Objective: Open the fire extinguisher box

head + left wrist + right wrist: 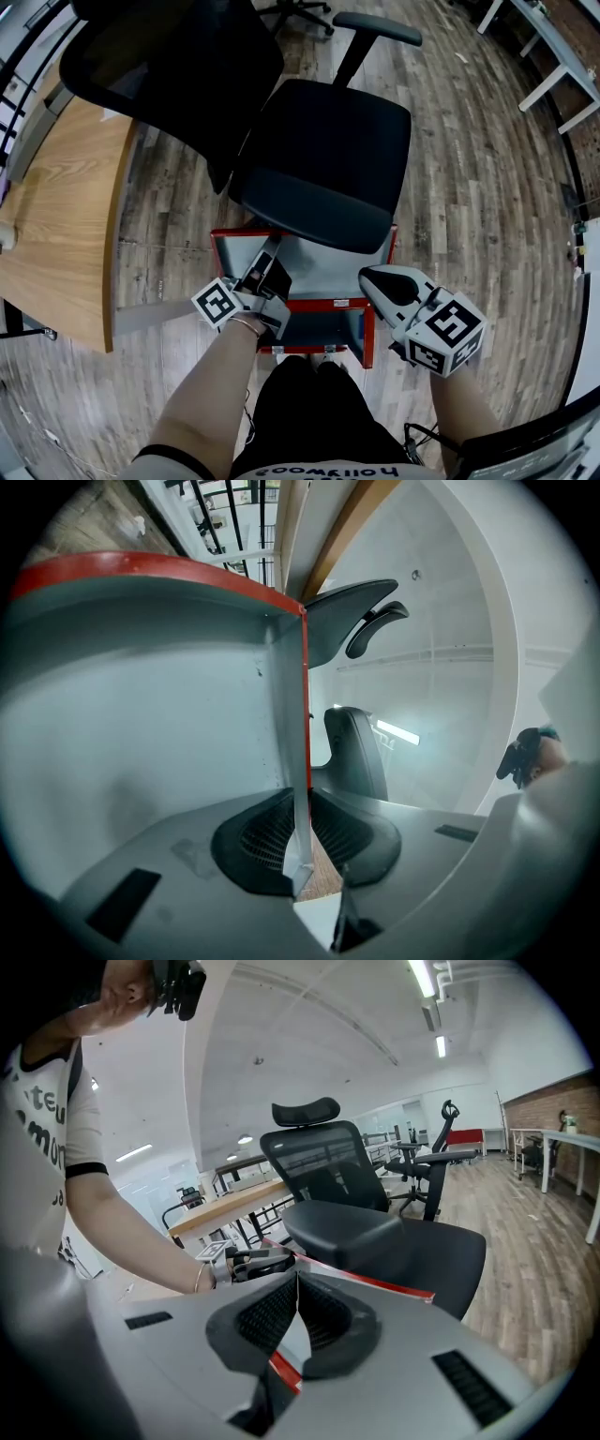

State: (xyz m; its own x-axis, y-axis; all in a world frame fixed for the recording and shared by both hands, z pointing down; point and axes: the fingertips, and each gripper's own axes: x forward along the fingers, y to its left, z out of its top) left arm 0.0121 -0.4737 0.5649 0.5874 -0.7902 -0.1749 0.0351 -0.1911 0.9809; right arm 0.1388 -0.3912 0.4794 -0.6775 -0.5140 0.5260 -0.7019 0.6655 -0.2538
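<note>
The red metal fire extinguisher box (369,339) stands on the wood-plank floor (487,234) at the lower centre of the head view, just in front of a black office chair (323,150). Its grey-lined lid (323,272) is already swung up and tilts back toward the chair seat, and the dark inside of the box shows below it.

The left gripper (267,262) sits at the lid's left edge. In the left gripper view its pads are pinched on the thin grey flange with a red outer face (302,752). The right gripper (367,275) sits at the lid's right side. In the right gripper view its fingers (330,1314) meet at the tips, and I cannot settle whether they nip the rim or only rest by it.

The opening step looks nearly finished. The next move probably calls for easing the lid back until it rests steady, then letting go without the lid dropping shut.
</note>
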